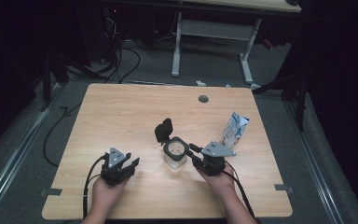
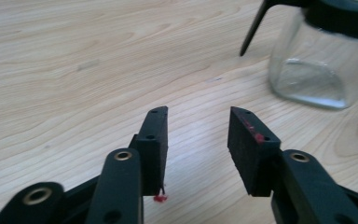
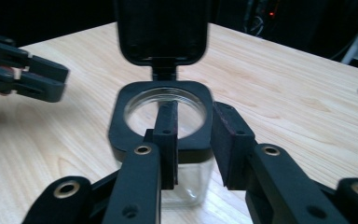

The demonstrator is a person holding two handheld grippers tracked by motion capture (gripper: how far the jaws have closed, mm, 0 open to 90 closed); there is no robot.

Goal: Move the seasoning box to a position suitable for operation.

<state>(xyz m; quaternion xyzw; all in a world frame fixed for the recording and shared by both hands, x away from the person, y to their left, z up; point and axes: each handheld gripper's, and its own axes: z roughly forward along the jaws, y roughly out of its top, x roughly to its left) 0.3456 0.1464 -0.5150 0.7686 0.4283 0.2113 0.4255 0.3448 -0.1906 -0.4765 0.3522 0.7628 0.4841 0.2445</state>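
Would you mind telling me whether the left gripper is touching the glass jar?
Apart. The left gripper view shows the left gripper with open jaws and bare table between it and the glass jar.

High view: fixed above my side of the counter (image 1: 121,112), looking forward and down, far off. Left gripper view: rides my left gripper (image 2: 198,140), low over the wood, close, facing the glass jar (image 2: 317,70). Right gripper view: rides my right gripper (image 3: 193,140), very near, facing the same jar across its open rim. Shared by all three: jar and surrounding counter.
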